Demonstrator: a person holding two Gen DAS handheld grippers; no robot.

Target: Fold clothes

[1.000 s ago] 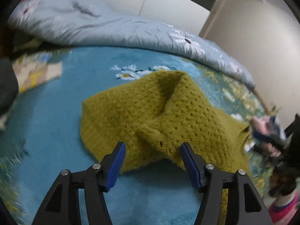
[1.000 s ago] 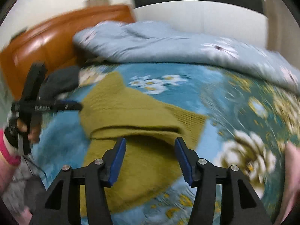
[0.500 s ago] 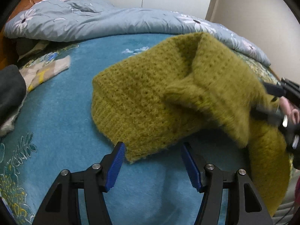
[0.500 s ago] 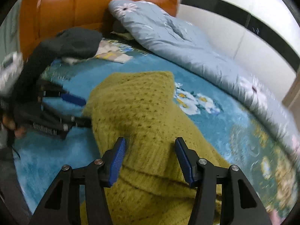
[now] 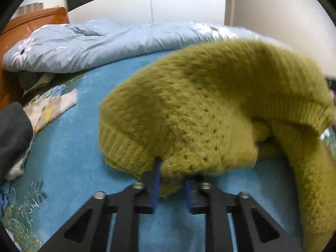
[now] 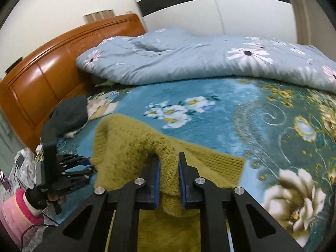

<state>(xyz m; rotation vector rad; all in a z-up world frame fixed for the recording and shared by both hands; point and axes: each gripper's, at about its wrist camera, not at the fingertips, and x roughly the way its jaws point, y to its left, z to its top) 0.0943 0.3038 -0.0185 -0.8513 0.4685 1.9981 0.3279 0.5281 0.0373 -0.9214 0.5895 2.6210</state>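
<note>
Both the left tongs (image 5: 172, 175) and right tongs (image 6: 169, 169) are clamped on the olive knitted sweater (image 5: 199, 109), which is raised over the blue floral bed (image 6: 241, 105).

Blue quilt (image 6: 205, 63) — wooden headboard (image 6: 52, 84) behind.

Each camera sits behind its own tongs, low and close over the bed (image 6: 220, 105), facing the duvet (image 5: 100, 44) beyond. Both views share the sweater (image 5: 199, 105) between the tongs and the headboard (image 6: 52, 79).
</note>
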